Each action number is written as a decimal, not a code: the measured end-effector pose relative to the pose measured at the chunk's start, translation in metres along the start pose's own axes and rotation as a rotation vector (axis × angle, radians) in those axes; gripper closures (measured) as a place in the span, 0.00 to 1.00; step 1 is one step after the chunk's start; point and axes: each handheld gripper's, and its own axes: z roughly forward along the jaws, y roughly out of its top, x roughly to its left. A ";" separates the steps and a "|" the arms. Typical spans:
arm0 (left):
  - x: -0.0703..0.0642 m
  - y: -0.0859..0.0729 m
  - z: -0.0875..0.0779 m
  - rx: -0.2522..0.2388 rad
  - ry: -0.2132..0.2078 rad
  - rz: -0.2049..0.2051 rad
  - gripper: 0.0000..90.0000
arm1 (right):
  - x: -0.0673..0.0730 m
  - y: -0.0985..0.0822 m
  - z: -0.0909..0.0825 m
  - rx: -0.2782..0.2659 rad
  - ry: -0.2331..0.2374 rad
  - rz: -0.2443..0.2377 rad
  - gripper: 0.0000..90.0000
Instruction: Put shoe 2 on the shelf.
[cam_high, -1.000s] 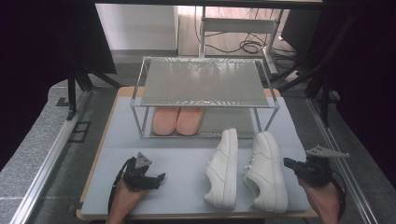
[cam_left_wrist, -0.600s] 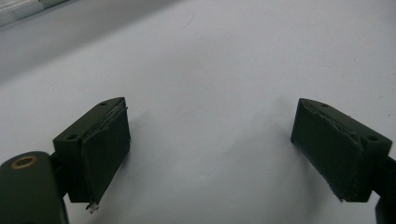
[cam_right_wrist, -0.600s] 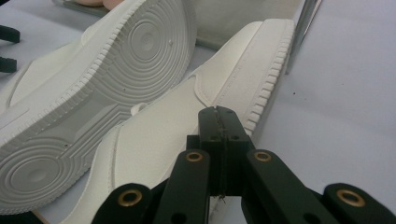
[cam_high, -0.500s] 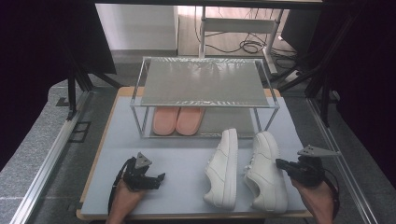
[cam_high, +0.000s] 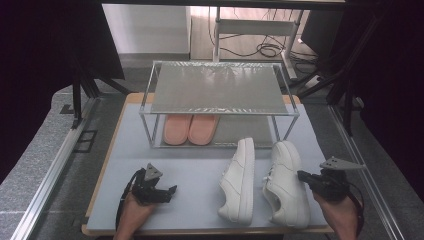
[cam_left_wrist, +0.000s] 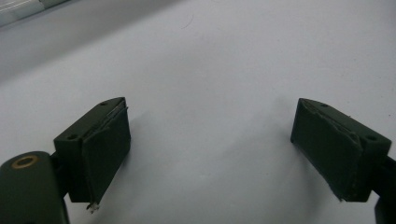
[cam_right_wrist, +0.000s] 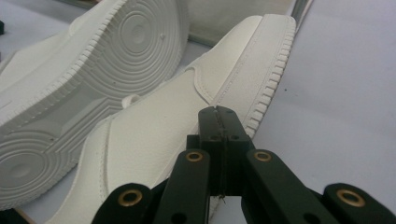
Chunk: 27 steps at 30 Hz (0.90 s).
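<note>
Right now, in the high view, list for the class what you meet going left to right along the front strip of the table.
left gripper → white sneaker lying on its side → upright white sneaker → right gripper

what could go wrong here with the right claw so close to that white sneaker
The right claw is shut beside the upright white sneaker, so it may nudge the shoe rather than grip it. The other sneaker lies on its side right next to it and could get shoved. The left claw is open, far from both.
</note>
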 end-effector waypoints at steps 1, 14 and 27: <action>0.000 0.000 0.000 -0.001 0.001 -0.002 0.14 | -0.002 -0.002 -0.001 -0.007 -0.004 0.010 1.00; 0.000 0.000 0.000 -0.003 0.001 -0.003 0.14 | -0.005 -0.005 -0.003 -0.019 -0.018 0.030 1.00; 0.000 0.000 0.000 -0.003 0.001 -0.004 0.14 | -0.019 -0.013 -0.012 -0.007 -0.088 0.071 1.00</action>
